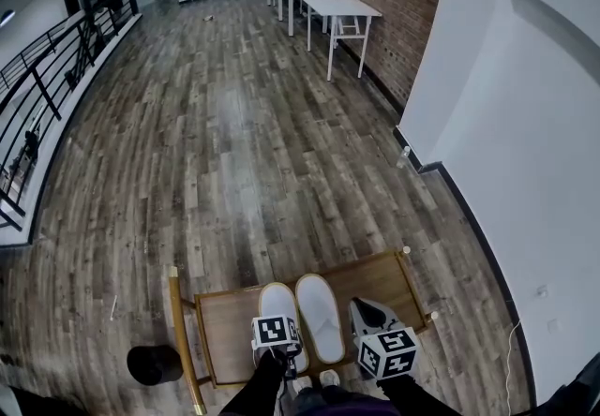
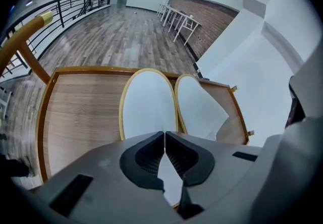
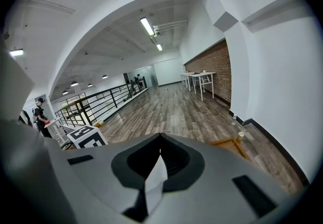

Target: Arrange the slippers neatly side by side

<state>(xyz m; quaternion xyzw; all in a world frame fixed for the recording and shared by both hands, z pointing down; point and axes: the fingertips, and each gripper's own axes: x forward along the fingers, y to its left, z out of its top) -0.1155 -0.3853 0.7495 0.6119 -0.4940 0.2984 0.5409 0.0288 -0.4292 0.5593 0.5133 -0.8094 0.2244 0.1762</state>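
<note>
Two slippers (image 2: pixel 148 102) lie together, left gripper's (image 2: pixel 165 137) fingers (image 2: pixel 146 157) above one's near end.

- 2 white slippers (image 1: pixel 321 316)
- 2 grippers (image 2: pixel 165 134)
- 1 wooden tray table (image 1: pixel 230 330)
- 3 white tables (image 1: pixel 342 7) at the back
- 1 round black thing (image 1: pixel 155 364), no clue what it is

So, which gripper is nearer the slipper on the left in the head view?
Left. The left gripper hangs over the heel end of the left-hand slipper; the right gripper sits beyond the other slipper, to its right.
</note>
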